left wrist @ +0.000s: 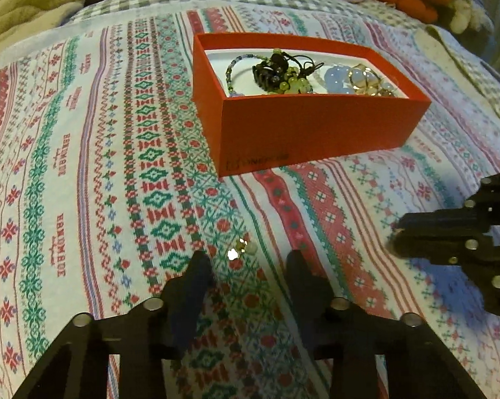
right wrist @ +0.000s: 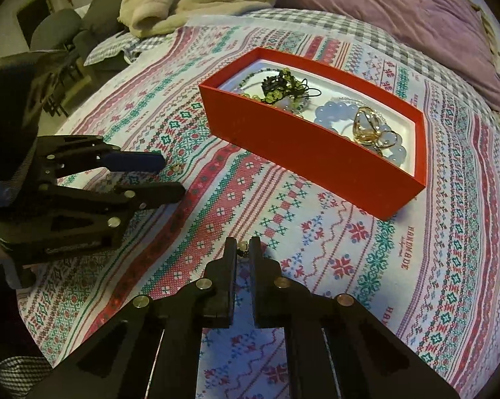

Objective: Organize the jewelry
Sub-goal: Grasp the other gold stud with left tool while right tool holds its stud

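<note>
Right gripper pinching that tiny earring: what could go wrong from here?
1. The right gripper holds the small earring only at its fingertips; it might slip onto the patterned bedspread and be hard to spot.
2. The left gripper brackets another small piece on soft fabric; closing may pinch cloth.

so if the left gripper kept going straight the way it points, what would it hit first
Most likely the small gold and pearl earring lying on the patterned woven cloth just ahead of the left gripper, between its open jaws; depth is hard to judge, so possibly the cloth first.
</note>
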`<act>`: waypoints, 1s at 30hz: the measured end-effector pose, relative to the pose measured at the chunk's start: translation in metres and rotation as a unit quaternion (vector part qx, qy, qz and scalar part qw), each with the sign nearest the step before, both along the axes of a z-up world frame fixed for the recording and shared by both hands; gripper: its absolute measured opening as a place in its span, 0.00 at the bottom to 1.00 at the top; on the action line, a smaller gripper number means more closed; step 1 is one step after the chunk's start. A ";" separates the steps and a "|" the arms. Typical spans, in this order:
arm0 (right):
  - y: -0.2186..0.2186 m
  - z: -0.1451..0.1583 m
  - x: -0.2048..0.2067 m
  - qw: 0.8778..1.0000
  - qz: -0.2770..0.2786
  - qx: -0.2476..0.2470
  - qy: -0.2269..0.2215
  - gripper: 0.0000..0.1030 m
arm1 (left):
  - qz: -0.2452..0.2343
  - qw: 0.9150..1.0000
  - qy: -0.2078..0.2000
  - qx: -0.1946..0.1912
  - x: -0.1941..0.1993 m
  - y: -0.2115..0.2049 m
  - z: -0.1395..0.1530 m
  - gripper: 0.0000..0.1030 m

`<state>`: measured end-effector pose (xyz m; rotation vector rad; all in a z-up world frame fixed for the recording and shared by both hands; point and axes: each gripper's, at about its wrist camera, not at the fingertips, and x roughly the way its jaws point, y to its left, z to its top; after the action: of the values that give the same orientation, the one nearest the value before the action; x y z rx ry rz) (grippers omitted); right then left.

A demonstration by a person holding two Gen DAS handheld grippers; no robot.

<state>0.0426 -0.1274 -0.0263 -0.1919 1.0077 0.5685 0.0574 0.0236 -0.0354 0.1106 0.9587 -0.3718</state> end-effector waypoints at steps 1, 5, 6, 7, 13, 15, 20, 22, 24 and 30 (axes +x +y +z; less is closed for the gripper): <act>-0.001 0.001 0.000 1.000 -0.001 0.001 0.000 0.07 | 0.000 1.000 -0.001 0.002 -0.001 -0.001 0.000 0.34; -0.004 0.003 -0.001 1.000 -0.003 0.001 -0.002 0.07 | -0.004 1.000 -0.002 0.007 0.000 -0.005 -0.001 0.20; -0.005 0.003 -0.001 1.000 -0.004 0.001 -0.002 0.07 | -0.006 1.000 -0.001 0.008 0.000 -0.006 -0.001 0.15; -0.006 0.003 -0.001 1.000 -0.006 0.001 -0.001 0.07 | -0.006 1.000 -0.001 0.010 0.000 -0.007 -0.001 0.13; -0.009 0.006 -0.001 1.000 -0.012 0.006 0.001 0.07 | 0.001 1.000 0.003 0.009 0.001 -0.005 0.000 0.06; -0.010 0.008 -0.001 1.000 -0.015 0.008 0.001 0.07 | 0.003 1.000 0.006 0.006 0.002 -0.005 0.002 0.06; -0.016 0.017 0.001 1.000 -0.024 0.015 0.000 0.07 | 0.012 1.000 0.014 0.000 0.003 0.002 0.010 0.01; -0.018 0.021 0.003 0.999 -0.028 0.019 -0.001 0.07 | 0.017 1.000 0.016 -0.006 0.003 0.004 0.014 0.01; -0.020 0.026 0.004 0.999 -0.031 0.021 -0.005 0.07 | 0.020 1.000 0.015 -0.010 0.004 0.005 0.019 0.01; -0.028 0.046 0.010 0.998 -0.044 0.036 -0.024 0.07 | 0.021 1.000 -0.005 -0.023 0.003 0.005 0.044 0.01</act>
<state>0.0523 -0.1555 0.0197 -0.0970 0.9427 0.5171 0.0605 0.0282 0.0081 0.0512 0.9398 -0.3543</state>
